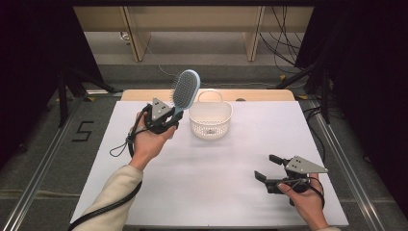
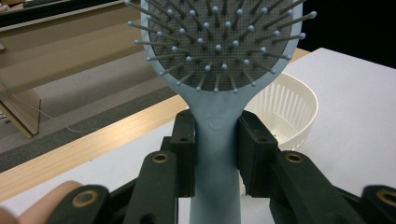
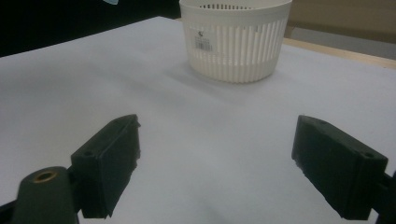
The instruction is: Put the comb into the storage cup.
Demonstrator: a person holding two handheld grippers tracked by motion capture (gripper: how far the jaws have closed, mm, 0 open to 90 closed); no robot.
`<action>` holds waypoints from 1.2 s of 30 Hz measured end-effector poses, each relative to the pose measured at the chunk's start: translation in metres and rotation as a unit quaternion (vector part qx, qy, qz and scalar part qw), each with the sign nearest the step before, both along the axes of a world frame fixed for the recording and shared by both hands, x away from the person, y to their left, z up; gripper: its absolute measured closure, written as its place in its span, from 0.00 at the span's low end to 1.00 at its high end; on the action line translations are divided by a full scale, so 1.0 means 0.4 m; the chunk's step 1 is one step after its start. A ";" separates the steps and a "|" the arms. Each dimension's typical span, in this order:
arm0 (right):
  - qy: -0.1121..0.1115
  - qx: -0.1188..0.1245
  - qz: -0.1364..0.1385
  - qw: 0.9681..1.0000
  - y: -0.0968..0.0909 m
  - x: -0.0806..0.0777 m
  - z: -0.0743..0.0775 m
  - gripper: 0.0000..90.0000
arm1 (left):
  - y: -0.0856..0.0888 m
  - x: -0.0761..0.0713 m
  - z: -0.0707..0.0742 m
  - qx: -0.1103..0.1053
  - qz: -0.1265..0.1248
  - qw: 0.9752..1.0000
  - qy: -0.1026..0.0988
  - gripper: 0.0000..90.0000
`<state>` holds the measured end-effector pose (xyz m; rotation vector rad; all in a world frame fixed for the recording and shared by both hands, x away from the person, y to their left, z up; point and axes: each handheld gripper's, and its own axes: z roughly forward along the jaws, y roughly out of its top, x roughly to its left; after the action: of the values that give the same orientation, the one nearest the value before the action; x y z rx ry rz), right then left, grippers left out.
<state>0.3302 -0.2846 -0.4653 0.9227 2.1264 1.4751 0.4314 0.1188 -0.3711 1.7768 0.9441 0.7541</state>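
Note:
A pale blue hairbrush (image 1: 185, 90) with a grey bristle pad stands upright in the air, left of a white slotted basket (image 1: 210, 120). My left gripper (image 1: 168, 118) is shut on the brush's handle (image 2: 216, 154), both pads pressing its sides, bristles facing the camera. The basket (image 2: 292, 109) lies just behind and to the right of the brush. My right gripper (image 1: 268, 167) rests low over the white table at the front right, open, nothing between its fingers (image 3: 109, 161). From it the basket (image 3: 236, 39) stands well ahead.
The white tabletop (image 1: 216, 168) has a wooden strip (image 1: 260, 95) along its far edge. Beyond it are grey floor, wooden furniture legs and loose cables. Dark curtains flank both sides. Metal rails run along the table's left and right.

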 end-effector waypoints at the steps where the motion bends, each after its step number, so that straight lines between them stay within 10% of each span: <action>1: 0.000 0.000 0.000 1.000 0.000 0.000 0.000 0.18 | -0.001 0.001 0.001 0.000 0.000 1.000 -0.001 0.78; 36: 0.001 0.002 -0.001 1.000 0.000 0.000 0.000 0.18 | -0.018 0.029 0.024 -0.004 -0.002 1.000 -0.003 0.78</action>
<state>0.3301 -0.2847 -0.4655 0.9270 2.1235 1.4791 0.4428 0.1117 -0.3616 1.7678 0.9371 0.7517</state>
